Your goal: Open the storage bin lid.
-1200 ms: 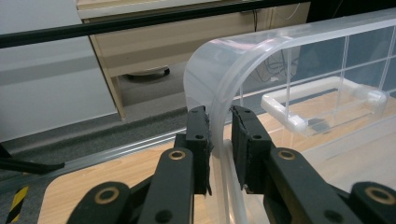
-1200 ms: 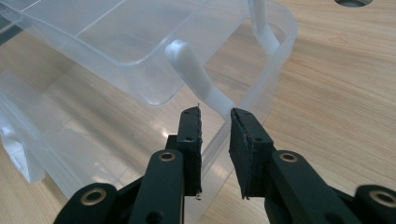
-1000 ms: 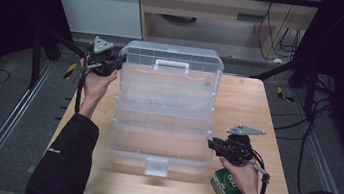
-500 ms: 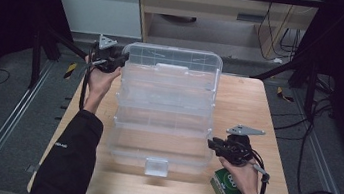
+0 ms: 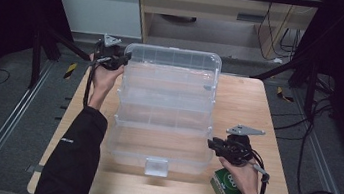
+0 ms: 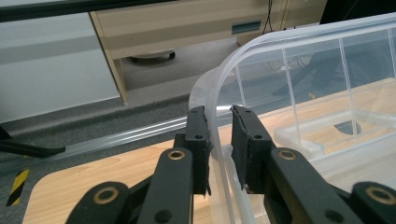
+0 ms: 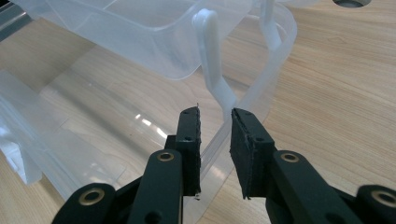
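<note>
Wooden table carries a big clear plastic organizer box, opened out in stepped tiers, running from the near edge to the far edge at table centre. Top tier sits farthest and highest, bottom tray nearest, with a white latch on its near wall.

Left gripper is at the far left corner of the top tier. In the left gripper view the jaws straddle the tier's rim, one pad outside and one inside; the left pad touches the wall, a small gap on the other side, so a real clamp cannot be told. Narrow opening.

Right gripper is at the near right corner of the bottom tray. In the right gripper view its jaws sit either side of the tray's rim, narrow gap, pads not clearly pressing.

Small green box lies on the table near right, under the right hand.
</note>
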Demonstrator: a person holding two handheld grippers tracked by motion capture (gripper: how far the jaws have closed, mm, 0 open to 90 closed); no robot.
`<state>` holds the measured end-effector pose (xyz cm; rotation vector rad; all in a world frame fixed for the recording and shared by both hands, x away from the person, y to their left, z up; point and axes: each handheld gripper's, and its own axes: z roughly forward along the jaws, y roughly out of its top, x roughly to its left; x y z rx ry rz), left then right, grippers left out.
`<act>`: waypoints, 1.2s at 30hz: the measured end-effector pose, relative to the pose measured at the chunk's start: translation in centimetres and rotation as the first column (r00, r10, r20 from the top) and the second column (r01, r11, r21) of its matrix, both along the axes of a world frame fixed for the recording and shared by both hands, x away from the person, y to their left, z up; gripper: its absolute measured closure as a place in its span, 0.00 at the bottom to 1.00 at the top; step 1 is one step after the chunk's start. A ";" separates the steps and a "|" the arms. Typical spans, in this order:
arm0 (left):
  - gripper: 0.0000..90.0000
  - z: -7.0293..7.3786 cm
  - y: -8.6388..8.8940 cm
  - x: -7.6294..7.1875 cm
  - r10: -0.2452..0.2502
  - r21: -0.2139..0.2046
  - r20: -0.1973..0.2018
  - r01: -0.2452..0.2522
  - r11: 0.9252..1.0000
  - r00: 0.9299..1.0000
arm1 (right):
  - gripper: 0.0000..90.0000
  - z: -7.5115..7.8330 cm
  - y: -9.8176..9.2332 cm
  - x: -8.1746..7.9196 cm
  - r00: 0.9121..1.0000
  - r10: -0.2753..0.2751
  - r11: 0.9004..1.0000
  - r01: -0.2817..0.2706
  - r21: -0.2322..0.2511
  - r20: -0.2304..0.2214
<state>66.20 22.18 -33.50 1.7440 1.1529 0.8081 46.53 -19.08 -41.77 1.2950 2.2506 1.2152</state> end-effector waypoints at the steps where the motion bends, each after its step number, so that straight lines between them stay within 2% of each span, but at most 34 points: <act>1: 0.85 -0.1 0.0 0.1 0.002 0.000 -0.003 -0.002 1.000 1.000 | 0.81 0.0 0.0 0.0 1.000 -0.001 1.000 0.001 -0.001 0.000; 16: 0.84 -1.2 -0.1 1.5 0.009 -0.018 -0.018 -0.009 1.000 1.000 | 0.81 0.0 0.1 -0.1 1.000 0.000 1.000 0.000 -0.013 0.006; 19: 0.84 -1.0 -0.1 1.7 0.006 0.004 -0.032 -0.006 1.000 0.999 | 0.81 0.0 0.1 -0.1 1.000 0.001 1.000 -0.001 -0.015 0.006; 21: 0.83 -0.9 0.0 1.8 0.019 0.010 -0.028 -0.019 1.000 0.999 | 0.81 0.0 0.2 0.0 1.000 0.003 1.000 -0.003 -0.018 0.010; 24: 0.83 -0.8 0.5 1.8 0.023 -0.012 -0.029 -0.024 1.000 0.999 | 0.81 0.0 0.2 -0.1 1.000 0.004 1.000 -0.004 -0.021 0.012; 29: 0.82 -0.5 2.0 0.5 0.037 -0.031 -0.025 -0.038 0.999 0.999 | 0.81 0.0 0.1 0.0 1.000 0.011 1.000 -0.011 -0.007 0.008; 30: 0.82 -0.5 2.5 -0.1 0.033 -0.043 -0.018 -0.034 0.999 0.999 | 0.81 0.0 0.1 0.0 1.000 0.011 1.000 -0.011 -0.008 0.006; 34: 0.80 -0.1 3.9 -2.2 0.009 -0.046 -0.007 -0.009 0.999 1.000 | 0.81 0.0 0.1 0.0 1.000 0.010 1.000 -0.010 -0.009 0.008; 36: 0.78 0.0 4.5 -3.4 -0.009 -0.052 -0.017 0.008 0.999 1.000 | 0.81 0.0 0.1 0.0 1.000 0.010 1.000 -0.010 -0.008 0.007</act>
